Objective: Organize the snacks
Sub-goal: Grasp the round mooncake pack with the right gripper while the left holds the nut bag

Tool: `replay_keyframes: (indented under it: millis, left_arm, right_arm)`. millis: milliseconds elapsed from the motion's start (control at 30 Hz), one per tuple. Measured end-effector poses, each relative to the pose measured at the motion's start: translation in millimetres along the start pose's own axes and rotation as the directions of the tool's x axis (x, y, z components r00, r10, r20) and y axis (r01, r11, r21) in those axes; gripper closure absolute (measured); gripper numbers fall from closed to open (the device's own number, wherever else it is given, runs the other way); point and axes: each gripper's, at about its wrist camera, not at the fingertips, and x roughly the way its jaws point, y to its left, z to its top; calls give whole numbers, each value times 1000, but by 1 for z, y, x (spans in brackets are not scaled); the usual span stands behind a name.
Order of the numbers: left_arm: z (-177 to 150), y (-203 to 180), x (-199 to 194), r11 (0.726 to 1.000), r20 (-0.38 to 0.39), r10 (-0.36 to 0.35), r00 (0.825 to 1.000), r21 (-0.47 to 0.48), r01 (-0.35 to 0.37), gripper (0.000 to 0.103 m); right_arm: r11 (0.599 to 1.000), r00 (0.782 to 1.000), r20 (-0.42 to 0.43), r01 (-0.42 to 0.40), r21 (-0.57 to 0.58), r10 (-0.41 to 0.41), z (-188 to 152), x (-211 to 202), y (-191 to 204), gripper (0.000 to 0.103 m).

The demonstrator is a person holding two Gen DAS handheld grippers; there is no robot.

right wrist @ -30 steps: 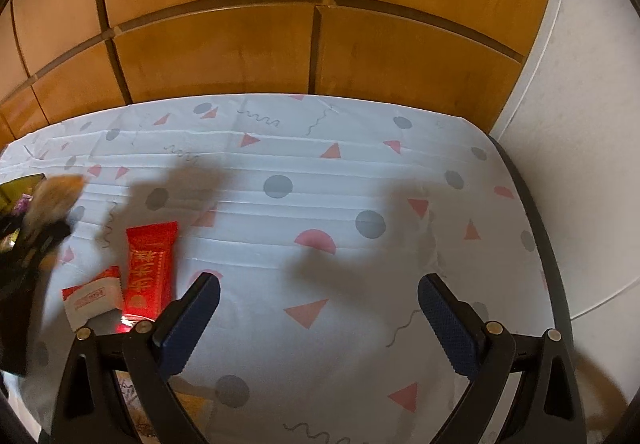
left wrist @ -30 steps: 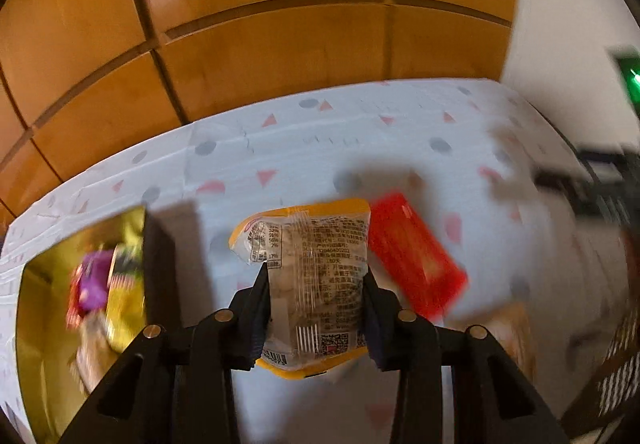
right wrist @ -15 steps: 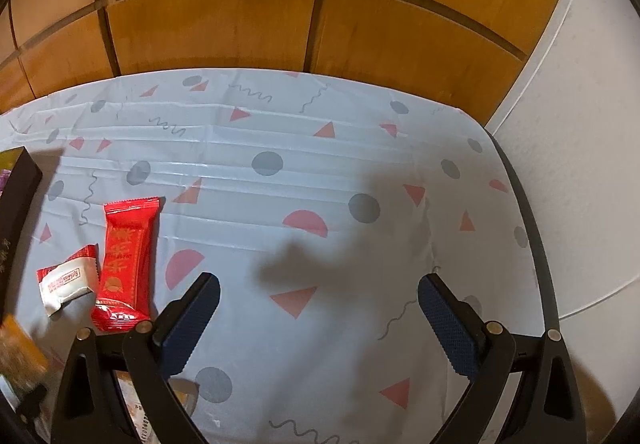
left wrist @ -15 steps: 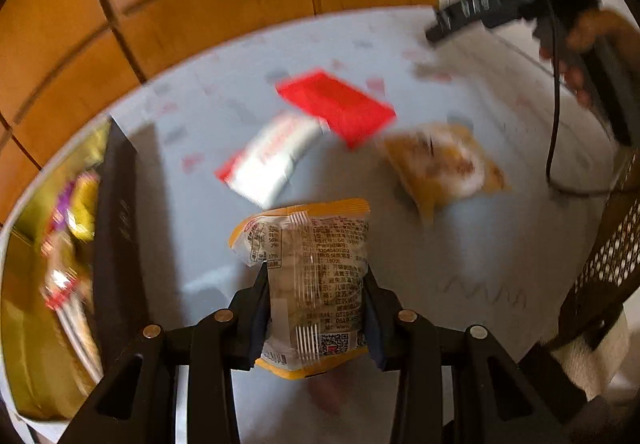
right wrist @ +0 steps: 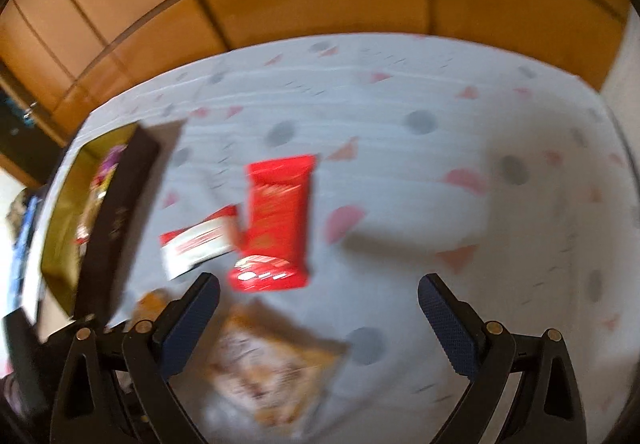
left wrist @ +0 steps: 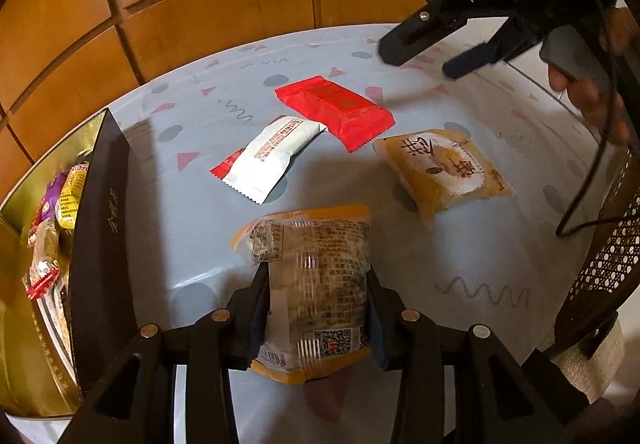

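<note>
My left gripper (left wrist: pixel 316 276) is shut on a yellow-edged clear snack packet (left wrist: pixel 312 276) and holds it above the tablecloth. On the cloth lie a red packet (left wrist: pixel 334 111), a white-and-red packet (left wrist: pixel 268 155) and a yellow packet (left wrist: pixel 444 167). My right gripper (right wrist: pixel 318 292) is open and empty above them; it also shows in the left wrist view (left wrist: pixel 452 51). In the blurred right wrist view the red packet (right wrist: pixel 276 219), the white-and-red packet (right wrist: pixel 196 244) and the yellow packet (right wrist: pixel 268 372) lie below the open fingers.
A black box with a gold inside (left wrist: pixel 100 244) stands at the left and holds several snacks (left wrist: pixel 60 199); it also shows in the right wrist view (right wrist: pixel 120 211). Wooden wall panels (left wrist: pixel 200 3) stand behind the table. A woven chair back (left wrist: pixel 608 264) is at the right.
My left gripper has swung down and back with the packet, bringing the three loose packets into view. My right gripper has moved left towards them, still open.
</note>
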Motion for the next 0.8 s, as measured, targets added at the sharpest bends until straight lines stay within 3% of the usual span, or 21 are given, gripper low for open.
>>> replay_keyframes:
  millis: [100, 300, 533, 667, 800]
  left_arm:
    - [-1, 1, -1, 1000, 7, -6, 1000, -6, 6, 60]
    - [-3, 4, -2, 999, 17, -24, 1000, -23, 25, 60]
    - [-4, 6, -2, 999, 27, -37, 999, -33, 38, 59]
    - [-4, 8, -2, 998, 28, -43, 999, -41, 44, 59]
    - [-4, 7, -3, 999, 31, -36, 999, -34, 37, 58]
  right_arm:
    - [995, 995, -40, -93, 26, 94, -4, 9, 13, 3]
    - [993, 986, -118, -120, 20, 122, -11, 37, 36, 2]
    - [982, 949, -264, -145, 119, 172, -44, 48, 25, 3]
    - [994, 951, -291, -98, 53, 109, -64, 33, 31, 3]
    - [998, 977, -212, 18, -67, -32, -69, 21, 46, 3]
